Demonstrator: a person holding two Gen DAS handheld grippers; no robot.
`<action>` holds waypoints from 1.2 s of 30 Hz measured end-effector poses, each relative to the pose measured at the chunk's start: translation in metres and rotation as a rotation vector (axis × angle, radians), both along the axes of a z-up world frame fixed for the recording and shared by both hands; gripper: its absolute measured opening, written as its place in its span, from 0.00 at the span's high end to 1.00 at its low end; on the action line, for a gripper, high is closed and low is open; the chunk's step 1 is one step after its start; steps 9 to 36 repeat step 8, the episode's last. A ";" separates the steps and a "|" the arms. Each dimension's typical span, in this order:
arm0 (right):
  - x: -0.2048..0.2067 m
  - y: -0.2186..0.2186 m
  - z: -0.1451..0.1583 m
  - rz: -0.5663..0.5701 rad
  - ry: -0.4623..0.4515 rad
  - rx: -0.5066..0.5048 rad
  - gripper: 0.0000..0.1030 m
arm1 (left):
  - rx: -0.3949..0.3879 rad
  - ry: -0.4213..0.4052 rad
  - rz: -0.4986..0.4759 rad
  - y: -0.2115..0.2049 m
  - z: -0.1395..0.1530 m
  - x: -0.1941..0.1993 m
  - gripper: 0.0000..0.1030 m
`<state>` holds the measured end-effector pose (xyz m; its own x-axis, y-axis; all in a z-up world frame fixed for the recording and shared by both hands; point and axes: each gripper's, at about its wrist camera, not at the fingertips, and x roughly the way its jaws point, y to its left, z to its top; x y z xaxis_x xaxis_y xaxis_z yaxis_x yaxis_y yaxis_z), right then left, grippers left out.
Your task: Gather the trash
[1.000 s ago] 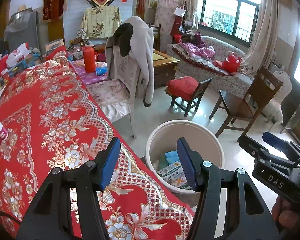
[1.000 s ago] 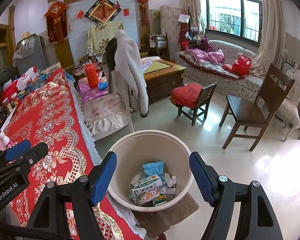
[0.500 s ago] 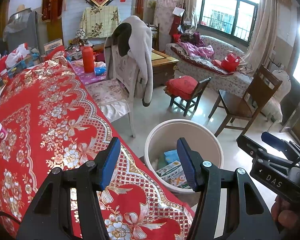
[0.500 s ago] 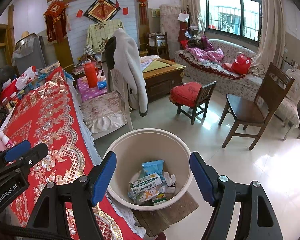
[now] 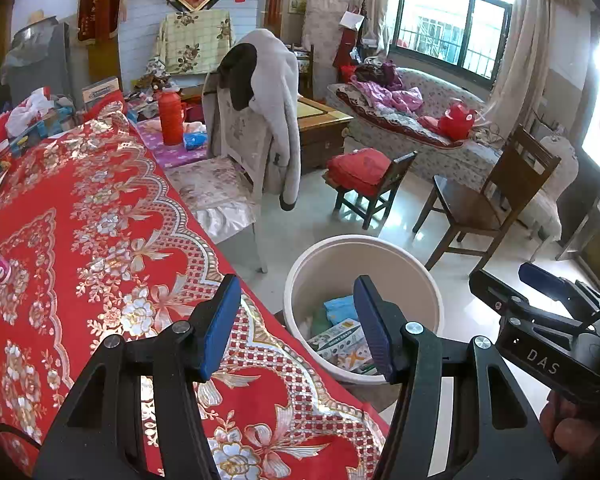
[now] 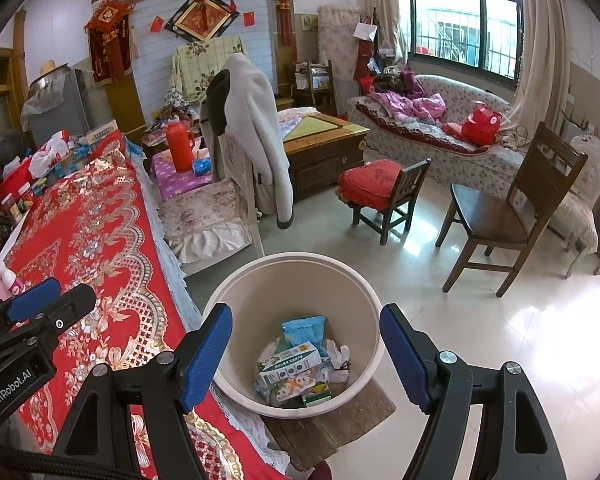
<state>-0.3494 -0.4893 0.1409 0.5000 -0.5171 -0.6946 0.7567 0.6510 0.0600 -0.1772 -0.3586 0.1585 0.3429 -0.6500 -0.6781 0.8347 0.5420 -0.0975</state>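
A beige round bin (image 6: 260,280) stands on a wooden board on the floor beside the table; it also shows in the left wrist view (image 5: 340,248). Inside lie a blue packet (image 6: 304,330), a green and white carton (image 6: 290,364), crumpled white paper (image 6: 338,356) and other wrappers. My right gripper (image 6: 306,354) is open and empty above the bin. My left gripper (image 5: 296,320) is open and empty over the table's edge, left of the bin. Each gripper shows in the other's view.
The table with a red and gold cloth (image 5: 80,240) fills the left. Pink bottles (image 6: 0,280) stand at its left edge. A chair draped with a grey coat (image 5: 268,112) is behind the bin. Two wooden chairs (image 6: 500,216) and a sofa (image 6: 440,140) stand to the right.
Both views shift only slightly; the grippers stay open and empty, and the trash in the bin lies as before.
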 end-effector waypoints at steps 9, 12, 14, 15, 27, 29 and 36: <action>-0.001 0.002 -0.002 0.006 0.004 0.000 0.28 | -0.001 0.014 0.001 0.004 -0.003 0.007 0.44; -0.001 0.002 -0.002 0.006 0.004 0.000 0.28 | -0.001 0.014 0.001 0.004 -0.003 0.007 0.44; -0.001 0.002 -0.002 0.006 0.004 0.000 0.28 | -0.001 0.014 0.001 0.004 -0.003 0.007 0.44; -0.001 0.002 -0.002 0.006 0.004 0.000 0.28 | -0.001 0.014 0.001 0.004 -0.003 0.007 0.44; -0.001 0.002 -0.002 0.006 0.004 0.000 0.28 | -0.001 0.014 0.001 0.004 -0.003 0.007 0.44; -0.001 0.002 -0.002 0.006 0.004 0.000 0.28 | -0.001 0.014 0.001 0.004 -0.003 0.007 0.44; -0.001 0.002 -0.002 0.006 0.004 0.000 0.28 | -0.001 0.014 0.001 0.004 -0.003 0.007 0.44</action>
